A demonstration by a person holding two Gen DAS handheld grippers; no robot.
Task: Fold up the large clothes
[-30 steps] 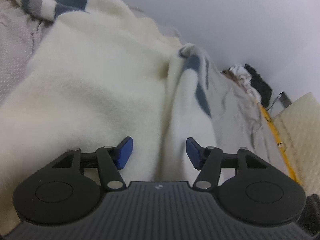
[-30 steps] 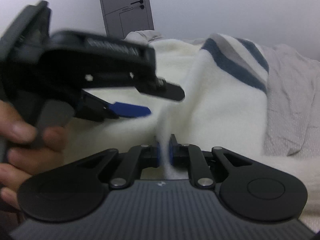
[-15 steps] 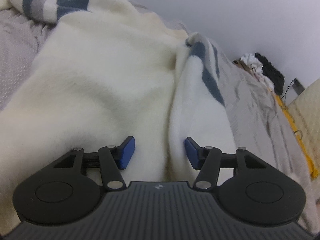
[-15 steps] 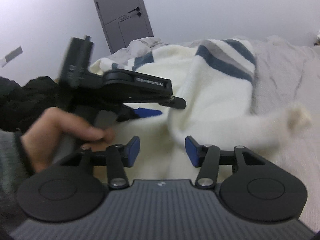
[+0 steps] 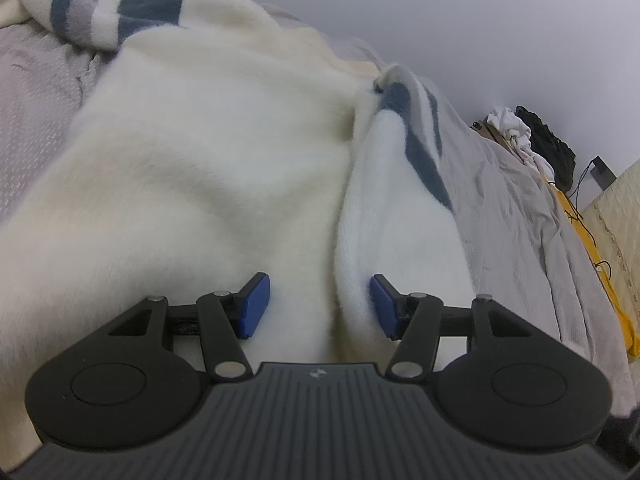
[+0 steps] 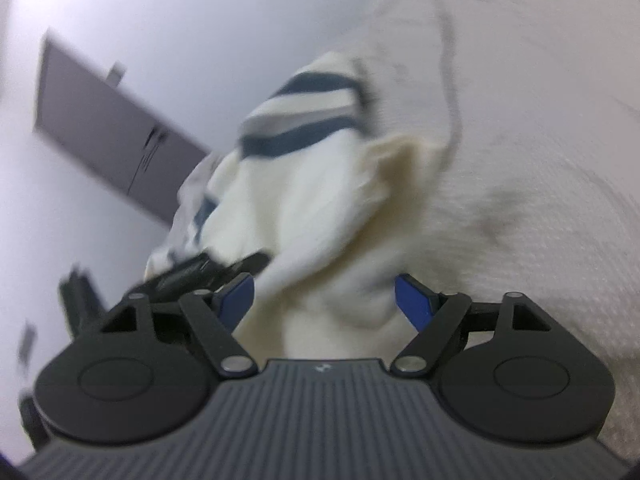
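Your right gripper [image 6: 324,298] was pinched on the cream sweater [image 5: 208,168] a second ago; now its jaws are spread wide, holding nothing, and the view is swinging (heavy blur). Left gripper [image 5: 316,306] is also spread, straddling the folded-over sleeve [image 5: 400,208] edge without gripping. The sweater lies on the grey bedspread [image 5: 520,200], that striped sleeve laid along its right side. I read this as the sleeve fold released; next grasp probably goes to the hem or the other sleeve.

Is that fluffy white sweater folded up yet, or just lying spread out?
Partly folded. The sweater lies mostly spread on the bed, with one striped sleeve laid over its edge.
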